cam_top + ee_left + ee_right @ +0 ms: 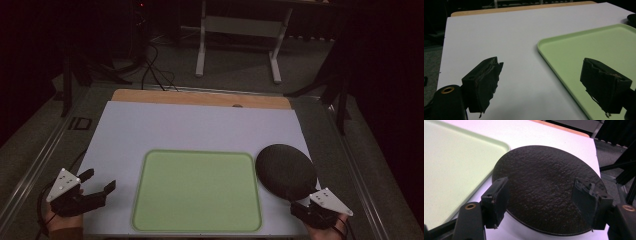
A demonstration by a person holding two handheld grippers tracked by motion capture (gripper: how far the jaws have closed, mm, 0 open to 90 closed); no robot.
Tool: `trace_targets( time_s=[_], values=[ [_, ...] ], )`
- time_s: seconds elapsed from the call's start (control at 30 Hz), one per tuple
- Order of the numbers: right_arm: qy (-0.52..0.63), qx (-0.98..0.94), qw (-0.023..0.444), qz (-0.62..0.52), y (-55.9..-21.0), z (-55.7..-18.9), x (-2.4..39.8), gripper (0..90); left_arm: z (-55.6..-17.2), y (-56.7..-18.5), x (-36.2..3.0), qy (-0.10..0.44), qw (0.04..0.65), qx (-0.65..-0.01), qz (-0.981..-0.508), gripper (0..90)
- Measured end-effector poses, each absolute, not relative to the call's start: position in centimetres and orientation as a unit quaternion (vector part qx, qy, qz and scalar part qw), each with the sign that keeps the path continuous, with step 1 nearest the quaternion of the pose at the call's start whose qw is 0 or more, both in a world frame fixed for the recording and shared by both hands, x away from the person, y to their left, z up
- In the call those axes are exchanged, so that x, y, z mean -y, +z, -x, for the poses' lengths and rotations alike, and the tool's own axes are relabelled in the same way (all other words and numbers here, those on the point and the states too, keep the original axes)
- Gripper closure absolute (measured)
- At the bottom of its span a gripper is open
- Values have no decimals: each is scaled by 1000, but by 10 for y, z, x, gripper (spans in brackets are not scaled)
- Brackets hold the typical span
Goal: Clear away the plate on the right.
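Observation:
A light green tray (138,195) lies empty on the white table top (190,125), near the front edge. Just right of it sits a round black plate (285,170) with a rough matte surface. My left gripper (100,179) stands open at the front left of the table, nothing between its jaws. In the left gripper view the left gripper (542,65) points across the bare table with the tray (599,42) to its right. My right gripper (299,206) is at the plate's near edge. In the right gripper view the right gripper (541,182) is open, its jaws hovering over the near part of the plate (544,165).
A strip of wooden table edge (200,97) runs along the far side of the white top. Beyond it stand a white desk frame (240,30) and cables on the floor (155,70). Metal rails (40,155) border the table on both sides.

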State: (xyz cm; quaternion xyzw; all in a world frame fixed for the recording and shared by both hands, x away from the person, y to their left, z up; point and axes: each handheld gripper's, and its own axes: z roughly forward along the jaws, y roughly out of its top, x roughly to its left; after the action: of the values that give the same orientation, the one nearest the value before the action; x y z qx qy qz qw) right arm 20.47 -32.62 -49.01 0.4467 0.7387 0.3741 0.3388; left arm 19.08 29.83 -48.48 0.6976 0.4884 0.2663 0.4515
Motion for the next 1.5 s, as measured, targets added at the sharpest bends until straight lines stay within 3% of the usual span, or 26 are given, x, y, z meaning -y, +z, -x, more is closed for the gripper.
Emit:
trace_targets(
  time_s=[0.27,1.0,1.5],
  values=[
    [340,-769,352,-411,-489,-209,313,317,-193,-487,-299,264,449,-492,-698,158],
    [216,-851,360,-316,-507,-220,280,565,-194,-488,-298,261,447,-492,-700,159],
    [133,-878,384,-252,-520,-217,263,664,-195,-488,-298,260,447,-492,-700,160]
  ],
)
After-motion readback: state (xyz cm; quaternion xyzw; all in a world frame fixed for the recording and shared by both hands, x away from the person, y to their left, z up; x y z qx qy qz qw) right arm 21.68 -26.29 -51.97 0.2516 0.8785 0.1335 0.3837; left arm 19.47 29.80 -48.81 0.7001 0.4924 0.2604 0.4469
